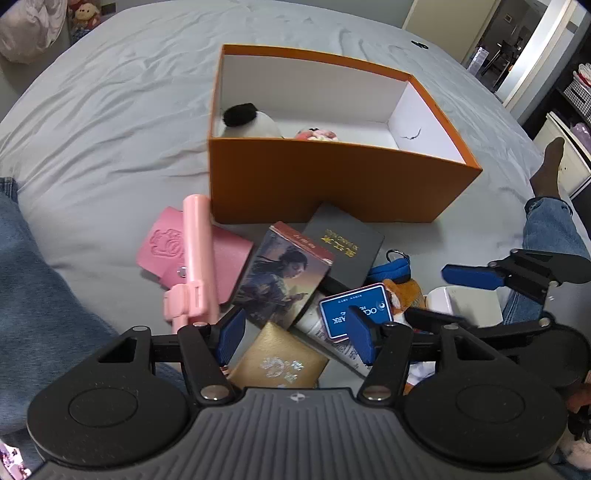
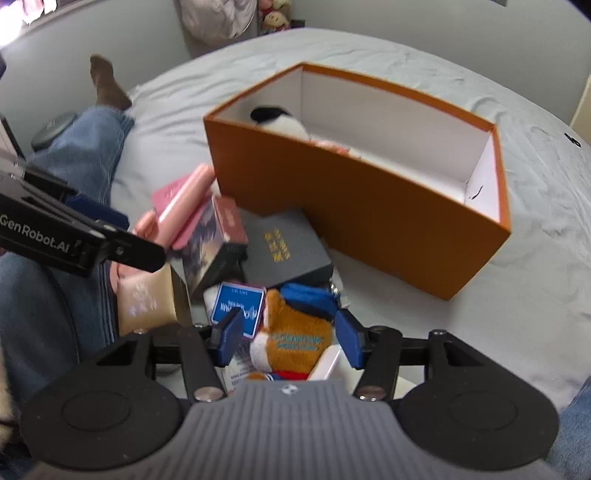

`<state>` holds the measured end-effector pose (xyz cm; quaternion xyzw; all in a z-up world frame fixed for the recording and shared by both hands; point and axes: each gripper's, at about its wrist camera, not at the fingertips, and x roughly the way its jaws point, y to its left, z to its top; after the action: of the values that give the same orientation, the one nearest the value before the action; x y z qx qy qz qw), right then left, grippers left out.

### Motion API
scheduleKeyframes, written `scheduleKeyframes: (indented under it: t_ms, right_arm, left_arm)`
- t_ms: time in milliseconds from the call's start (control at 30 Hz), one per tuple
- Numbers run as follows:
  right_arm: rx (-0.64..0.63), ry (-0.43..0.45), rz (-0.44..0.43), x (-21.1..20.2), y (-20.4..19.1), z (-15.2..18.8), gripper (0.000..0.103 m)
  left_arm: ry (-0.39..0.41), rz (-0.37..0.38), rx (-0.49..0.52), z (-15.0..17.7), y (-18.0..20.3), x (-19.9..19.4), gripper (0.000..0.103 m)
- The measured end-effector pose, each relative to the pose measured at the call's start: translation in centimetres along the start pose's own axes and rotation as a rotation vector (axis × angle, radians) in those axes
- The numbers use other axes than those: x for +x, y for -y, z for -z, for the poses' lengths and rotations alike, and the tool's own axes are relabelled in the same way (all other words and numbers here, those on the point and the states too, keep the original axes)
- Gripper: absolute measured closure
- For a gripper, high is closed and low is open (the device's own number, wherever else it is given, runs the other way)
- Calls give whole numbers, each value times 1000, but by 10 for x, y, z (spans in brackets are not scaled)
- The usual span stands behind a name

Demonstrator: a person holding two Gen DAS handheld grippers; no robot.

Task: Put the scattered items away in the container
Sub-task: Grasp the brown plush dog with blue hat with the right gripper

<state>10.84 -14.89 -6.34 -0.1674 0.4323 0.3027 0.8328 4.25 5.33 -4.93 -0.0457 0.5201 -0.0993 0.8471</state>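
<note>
An orange box (image 1: 325, 181) (image 2: 354, 218) stands open on the bed with a black-and-white plush (image 1: 247, 120) and a pink plush (image 1: 316, 134) inside. A pile lies in front of it: pink wallet (image 1: 162, 243), pink stick (image 1: 197, 258), picture box (image 1: 280, 273), dark booklet (image 1: 343, 247), blue card (image 1: 354, 310), gold pouch (image 1: 277, 362), orange plush toy (image 2: 295, 336). My left gripper (image 1: 295, 338) is open above the gold pouch. My right gripper (image 2: 290, 341) is open around the orange plush toy; it also shows in the left wrist view (image 1: 476, 277).
A grey bedsheet (image 1: 110, 129) covers the bed. The person's jeans-clad legs (image 2: 74, 162) lie at both sides. A blue strap with a ring (image 1: 391, 267) and a white block (image 1: 461, 302) sit in the pile. Soft toys (image 1: 86, 13) stand beyond the bed.
</note>
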Motion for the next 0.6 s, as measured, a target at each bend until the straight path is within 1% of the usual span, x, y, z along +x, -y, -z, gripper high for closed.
scheduleKeyframes:
  t_ms: [67, 167, 200, 367, 467, 567, 600]
  right_arm:
    - [-20, -29, 12, 9, -3, 3, 44]
    - [-69, -34, 33, 16, -9, 8, 42]
    - [-84, -36, 35, 18, -11, 10, 41]
    - [-172, -77, 38, 36, -20, 12, 41]
    - [-231, -86, 78, 47, -27, 15, 41]
    - [-238, -89, 92, 49, -26, 17, 41]
    - [-228, -87, 90, 48, -24, 17, 42]
  left_arm:
    - [5, -5, 8, 2, 4, 4, 33]
    - [4, -8, 17, 4, 8, 10, 33]
    - [2, -7, 21, 5, 9, 12, 33]
    - [-3, -14, 22, 7, 10, 15, 33]
    - [2, -12, 15, 8, 8, 15, 33]
    - [1, -5, 13, 8, 8, 15, 33]
    - [0, -2, 12, 8, 8, 15, 33]
